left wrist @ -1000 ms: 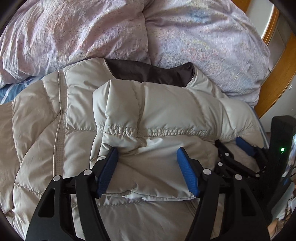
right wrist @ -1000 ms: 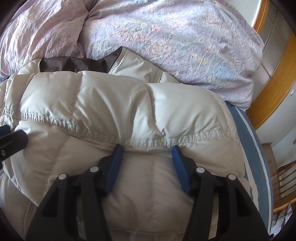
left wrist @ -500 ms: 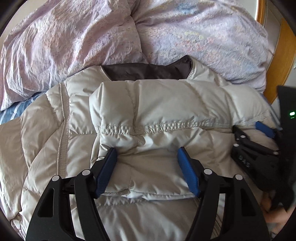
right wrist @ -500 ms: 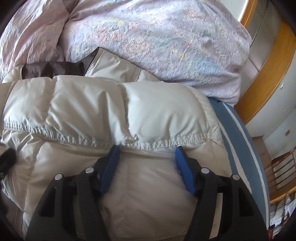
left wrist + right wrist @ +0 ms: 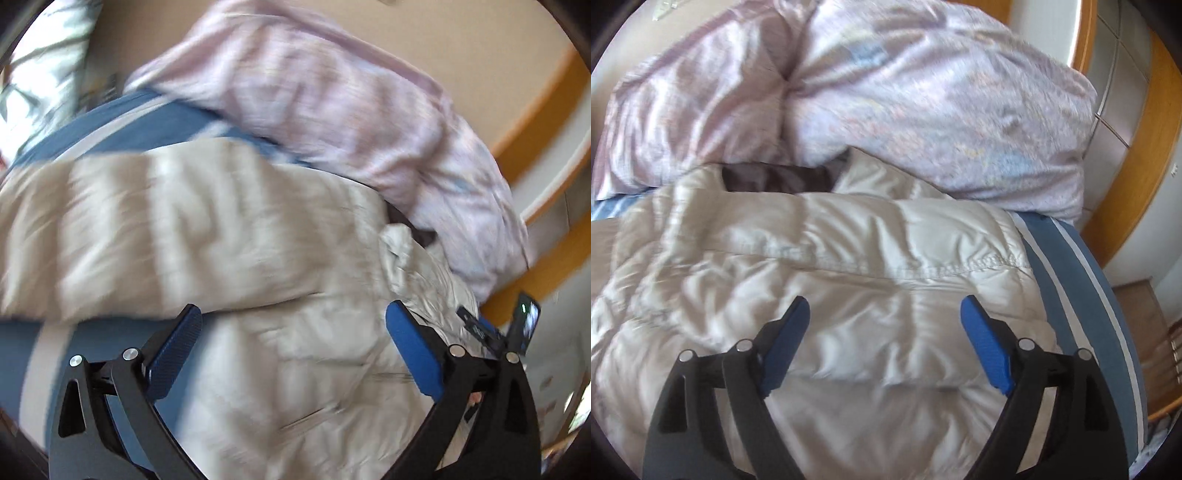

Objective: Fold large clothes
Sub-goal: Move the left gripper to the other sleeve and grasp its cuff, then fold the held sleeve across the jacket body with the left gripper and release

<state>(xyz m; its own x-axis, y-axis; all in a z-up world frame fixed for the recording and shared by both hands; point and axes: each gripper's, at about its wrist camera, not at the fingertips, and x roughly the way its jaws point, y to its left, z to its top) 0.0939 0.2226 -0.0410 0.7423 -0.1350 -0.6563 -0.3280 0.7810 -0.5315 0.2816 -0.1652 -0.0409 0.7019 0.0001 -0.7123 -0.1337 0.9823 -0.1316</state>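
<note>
Left wrist view, blurred: your left tongs (image 5: 293,328) stand wide apart above the cream puffer jacket (image 5: 207,229), nothing pinched between the blue pads (image 5: 415,354); the jaws have just been opening. The jacket lies spread on the bed, over the blue striped sheet (image 5: 122,125), which shows beyond it and under your left pad. Behind it lies the pink-lilac duvet (image 5: 332,107), bunched. At the right edge, part of your right tongs (image 5: 487,334) shows beside the jacket, with a small lit device just past it.

Right wrist view: your right tongs (image 5: 884,314) are also apart, with the jaws just opened further and clear of the cloth. The puffer jacket (image 5: 827,236) lies below them, its lower part folded up over the body so the stitched hem (image 5: 923,267) runs across just beyond the pads. The dark lining (image 5: 775,179) at the collar shows at the far edge, touching the duvet (image 5: 923,92). The striped sheet (image 5: 1078,288) runs along the right, and a wooden frame (image 5: 1145,129) stands beyond.
</note>
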